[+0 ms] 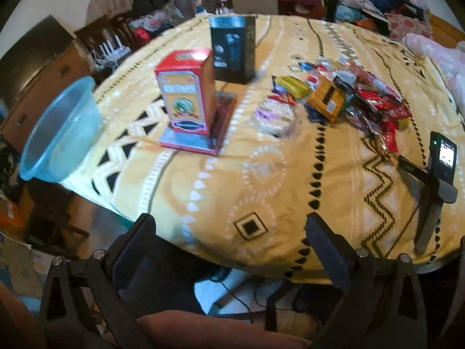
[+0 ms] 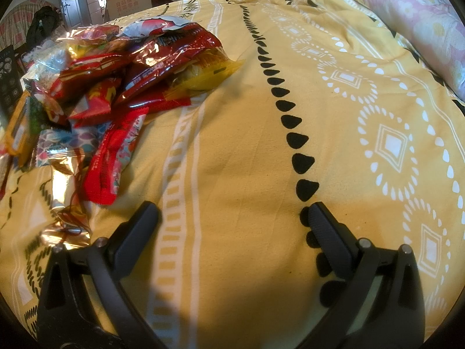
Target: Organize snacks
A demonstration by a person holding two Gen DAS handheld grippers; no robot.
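The left gripper (image 1: 229,232) is hovering over the near edge of a yellow patterned cloth (image 1: 261,192), its jaws standing wide apart with nothing between them. Far ahead and to the left of the jaws, a blue bowl (image 1: 61,129) is sitting at the cloth's left edge. Ahead and slightly left of the jaws, a red tin (image 1: 184,94) is standing upright on a flat red box (image 1: 200,128), and a black box (image 1: 232,48) is standing upright just behind them. Ahead of the jaws and to the right, a round clear-wrapped pack (image 1: 274,113) is lying just left of the snack pile (image 1: 348,96), touching its edge as far as the blur allows. Right of the jaws, a black device with a lit screen (image 1: 443,157) is resting near the cloth's edge.

The right gripper (image 2: 232,218) is hanging low over the cloth (image 2: 232,145), its jaws likewise spread wide and holding nothing. The snacks (image 2: 110,75) are lying in a heap ahead and to the left of these jaws, red and gold wrappers overlapping; a gold foil packet (image 2: 68,206) is lying just beside the left jaw. Straight ahead of the jaws only bare cloth is showing, and far right a pink floral pillow (image 2: 421,20) is lying at the edge.
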